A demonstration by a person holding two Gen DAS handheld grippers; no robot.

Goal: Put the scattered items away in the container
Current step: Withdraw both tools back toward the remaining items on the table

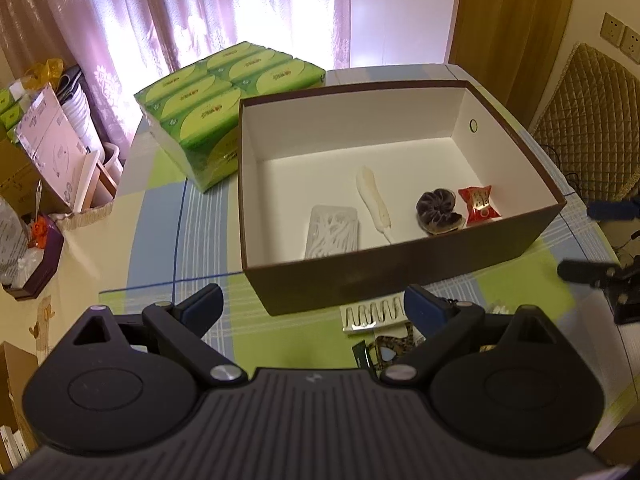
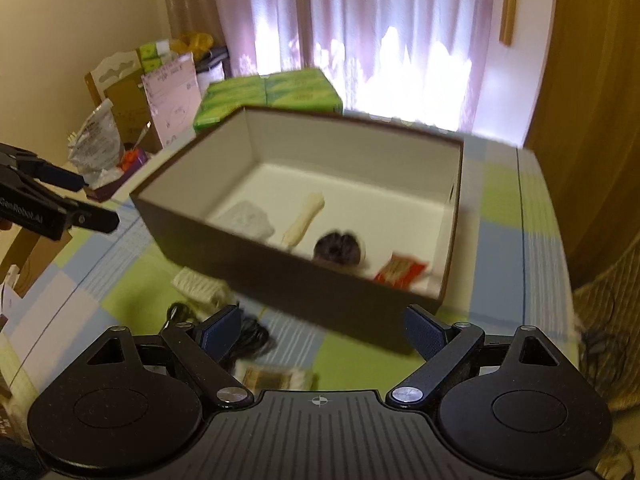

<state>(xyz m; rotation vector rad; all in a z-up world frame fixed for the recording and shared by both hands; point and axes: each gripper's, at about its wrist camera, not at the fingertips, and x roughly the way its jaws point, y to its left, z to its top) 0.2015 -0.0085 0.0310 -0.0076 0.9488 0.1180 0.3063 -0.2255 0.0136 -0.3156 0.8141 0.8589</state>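
Box (image 1: 400, 276) holds four items (red candy (image 1: 479, 205) rightmost); both claws (image 1: 313, 308) (image 2: 322, 330) wide.

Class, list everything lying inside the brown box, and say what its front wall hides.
Inside the brown box: a clear plastic case, a white feather-like piece, a dark round item and a red wrapped sweet. The front wall covers the case's near end and the floor behind it.

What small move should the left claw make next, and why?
Probably lower the left claw toward the white ribbed packet on the tablecloth in front of the brown box. The claw is open and holds nothing, this packet lies just beyond its right finger, and four items already rest inside the box while this one is still outside.
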